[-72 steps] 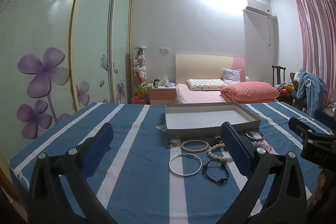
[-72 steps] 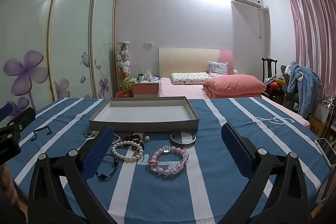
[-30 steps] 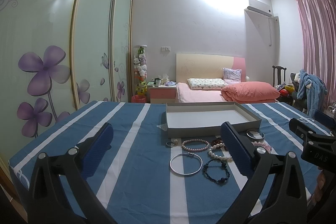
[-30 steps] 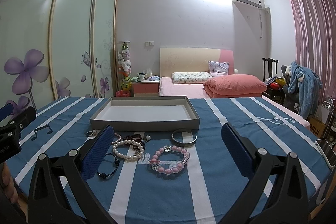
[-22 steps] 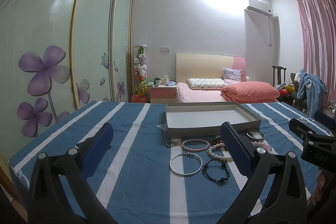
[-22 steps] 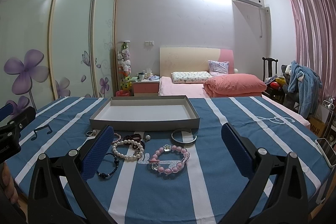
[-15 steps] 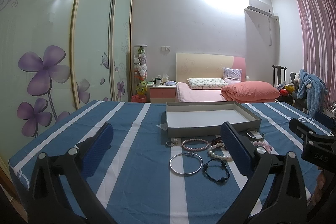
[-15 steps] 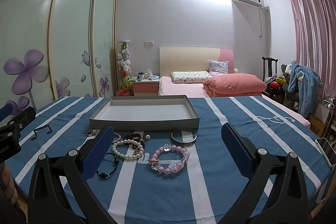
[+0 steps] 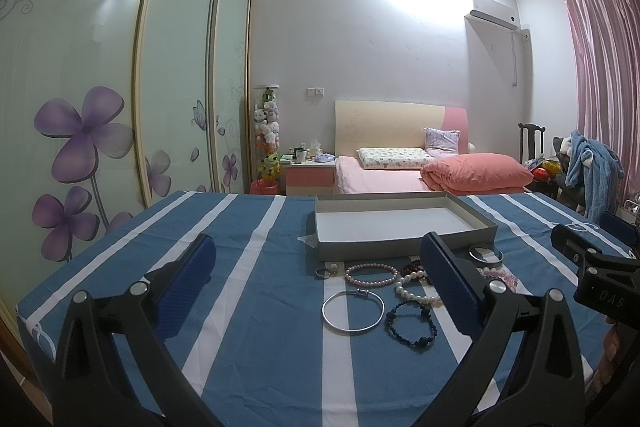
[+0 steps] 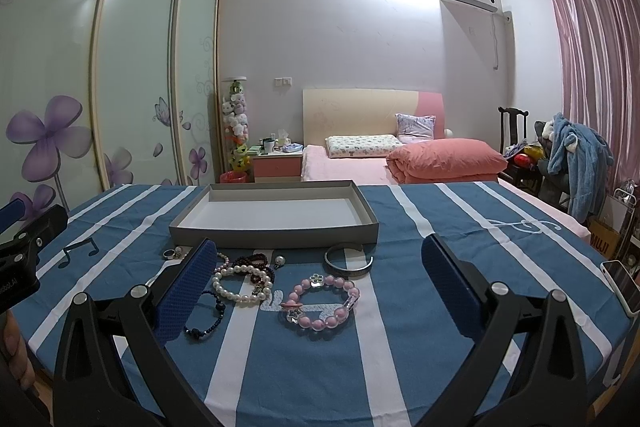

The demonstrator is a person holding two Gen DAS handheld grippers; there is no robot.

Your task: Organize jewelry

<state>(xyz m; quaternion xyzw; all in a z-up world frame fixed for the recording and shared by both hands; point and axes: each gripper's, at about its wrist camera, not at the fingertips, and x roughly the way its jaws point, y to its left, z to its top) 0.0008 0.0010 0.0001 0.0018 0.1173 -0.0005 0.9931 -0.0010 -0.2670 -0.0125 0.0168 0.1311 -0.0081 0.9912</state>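
Note:
An empty grey tray (image 9: 404, 245) (image 10: 272, 235) sits mid-table on the blue striped cloth. In front of it lie several pieces: a thin silver bangle (image 9: 353, 311), a pink bead bracelet (image 9: 371, 275), a white pearl bracelet (image 10: 239, 281), a dark blue bead bracelet (image 9: 410, 323) (image 10: 204, 315), a dark red bead string (image 10: 252, 262), a silver cuff (image 10: 347, 262), a chunky pink bracelet (image 10: 320, 303) and a small ring (image 9: 322, 271). My left gripper (image 9: 320, 279) hovers open before the bangle. My right gripper (image 10: 320, 279) hovers open over the pink bracelet. Both hold nothing.
A phone (image 10: 622, 285) lies at the table's right edge. Beyond the table stand a bed (image 10: 400, 159), a nightstand (image 10: 278, 163), sliding wardrobe doors (image 9: 120, 99) on the left and a chair with clothes (image 10: 572, 155) on the right.

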